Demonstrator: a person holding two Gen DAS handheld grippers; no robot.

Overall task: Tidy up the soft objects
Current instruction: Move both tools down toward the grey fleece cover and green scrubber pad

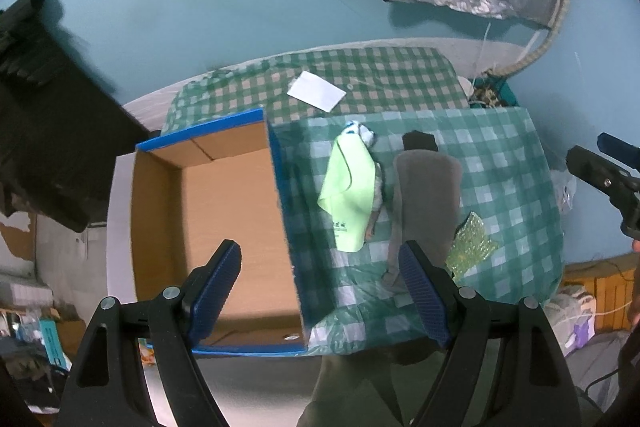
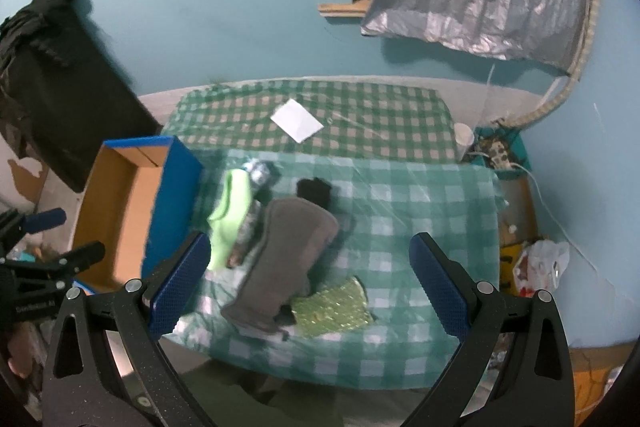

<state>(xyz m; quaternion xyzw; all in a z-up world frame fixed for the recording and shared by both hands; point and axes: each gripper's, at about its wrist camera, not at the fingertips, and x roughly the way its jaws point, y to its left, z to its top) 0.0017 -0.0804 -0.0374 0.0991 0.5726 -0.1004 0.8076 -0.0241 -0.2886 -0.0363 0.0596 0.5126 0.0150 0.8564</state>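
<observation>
1. Left gripper (image 1: 320, 291) is hanging above the table with its blue ribbed fingers (image 1: 216, 287) spread wide apart, nothing between them.
2. Right gripper (image 2: 310, 283) is also hovering, its blue pads (image 2: 180, 279) standing wide apart, gripping nothing.
3. Open blue-edged cardboard box (image 1: 224, 211) is sitting at the left end of the green-and-white checked tablecloth (image 1: 504, 179); in the left wrist view the left finger is lying over the box floor, the right finger over the cloth.
4. Long grey fabric piece (image 2: 288, 259) is lying on the checked cloth, in the right wrist view framed between the right gripper's fingers but below them, not touched.
5. Lime-green soft cloth (image 2: 232, 223) is lying between the box and the grey piece, just beside both, with a patterned grey-white fabric (image 2: 260, 171) partly under it.
6. Small black fabric item (image 2: 314, 191) is lying at the far end of the grey piece, touching it.
7. Shiny green sequin-like pouch (image 2: 332, 307) is lying at the near end, against the grey piece.
8. White paper sheet (image 1: 316, 91) is lying on the farther checked cloth, well apart from the soft things.
</observation>
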